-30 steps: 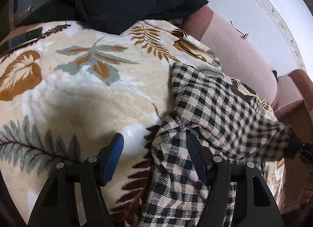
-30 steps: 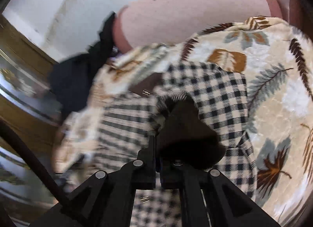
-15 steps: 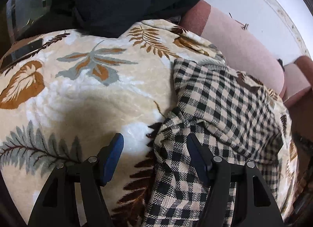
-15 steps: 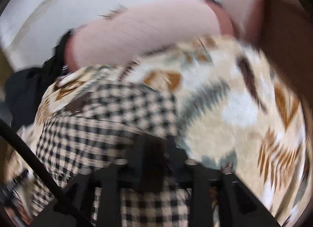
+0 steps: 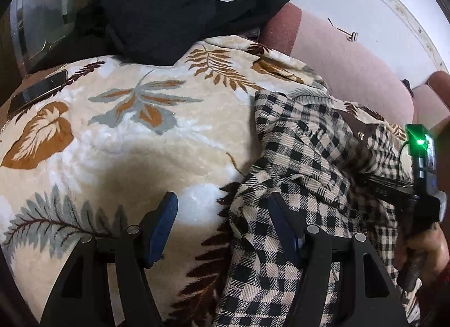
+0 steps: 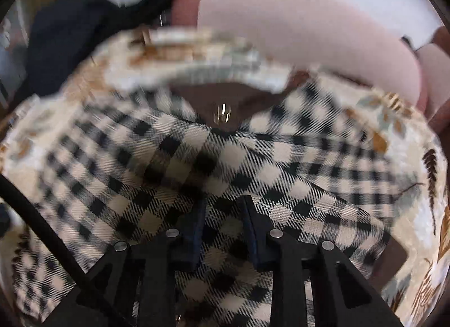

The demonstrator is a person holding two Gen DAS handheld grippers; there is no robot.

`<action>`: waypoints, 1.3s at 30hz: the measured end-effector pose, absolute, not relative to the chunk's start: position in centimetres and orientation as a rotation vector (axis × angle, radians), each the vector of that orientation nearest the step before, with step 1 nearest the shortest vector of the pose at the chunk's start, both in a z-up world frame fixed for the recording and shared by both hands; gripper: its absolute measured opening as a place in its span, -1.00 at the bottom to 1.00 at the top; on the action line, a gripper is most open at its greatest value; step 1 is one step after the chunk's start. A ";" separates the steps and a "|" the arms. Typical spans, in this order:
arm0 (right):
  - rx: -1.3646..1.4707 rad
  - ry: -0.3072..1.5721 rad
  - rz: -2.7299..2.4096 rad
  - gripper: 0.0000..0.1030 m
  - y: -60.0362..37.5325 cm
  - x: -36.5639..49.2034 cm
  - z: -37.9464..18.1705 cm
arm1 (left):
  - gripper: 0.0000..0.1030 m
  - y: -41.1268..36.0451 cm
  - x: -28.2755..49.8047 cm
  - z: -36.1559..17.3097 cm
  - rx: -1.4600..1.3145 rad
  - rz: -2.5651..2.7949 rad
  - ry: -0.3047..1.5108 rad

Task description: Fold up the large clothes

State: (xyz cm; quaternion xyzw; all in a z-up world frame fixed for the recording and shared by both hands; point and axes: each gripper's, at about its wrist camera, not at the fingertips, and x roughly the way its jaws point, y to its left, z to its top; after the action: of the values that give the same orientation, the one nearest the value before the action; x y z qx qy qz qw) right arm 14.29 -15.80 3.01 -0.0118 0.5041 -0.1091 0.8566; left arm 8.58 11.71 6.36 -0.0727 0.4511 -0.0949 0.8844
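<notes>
A black-and-cream checked garment (image 5: pixel 303 163) lies bunched on a leaf-patterned blanket (image 5: pixel 112 135). My left gripper (image 5: pixel 222 225) is open, its left finger over the blanket and its right finger on the garment's edge. In the right wrist view the garment (image 6: pixel 225 163) fills the frame, with a brown flap and metal snap (image 6: pixel 223 114) at its far side. My right gripper (image 6: pixel 223 228) sits low over the checked cloth with its jaws parted, cloth showing between them. The right gripper's body and the hand holding it (image 5: pixel 422 194) show at the right edge of the left wrist view.
A black garment (image 5: pixel 157 9) is piled at the blanket's far end. A pink sofa back (image 5: pixel 351 59) runs along the white wall. A dark phone (image 5: pixel 39 90) lies at the blanket's left edge. A glass-fronted cabinet (image 5: pixel 36 23) stands far left.
My right gripper was shut on a brown part of the garment; it swung across over the checked cloth and its jaws have parted. The left gripper has stayed put.
</notes>
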 end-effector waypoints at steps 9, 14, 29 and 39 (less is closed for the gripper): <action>0.054 0.913 -0.153 -0.40 -13.7 15.2 8.3 | 0.28 12.7 9.7 6.1 -0.218 -0.180 0.976; 0.007 1.002 -0.165 -0.40 -12.0 20.7 4.1 | 0.28 13.0 9.8 6.0 -0.200 -0.151 0.969; 0.078 0.974 -0.048 -0.35 -8.8 13.7 5.0 | 0.28 12.3 11.8 5.3 -0.212 -0.245 0.961; 0.317 1.032 -0.379 -0.47 -23.7 0.9 3.3 | 0.23 10.9 10.7 3.9 0.011 -0.129 0.996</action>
State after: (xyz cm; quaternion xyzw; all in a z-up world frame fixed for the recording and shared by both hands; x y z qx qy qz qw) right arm 0.90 -23.68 3.26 0.1499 0.4881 -0.1792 0.8409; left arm 10.74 10.93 3.90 0.0051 0.4774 -0.0619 0.8765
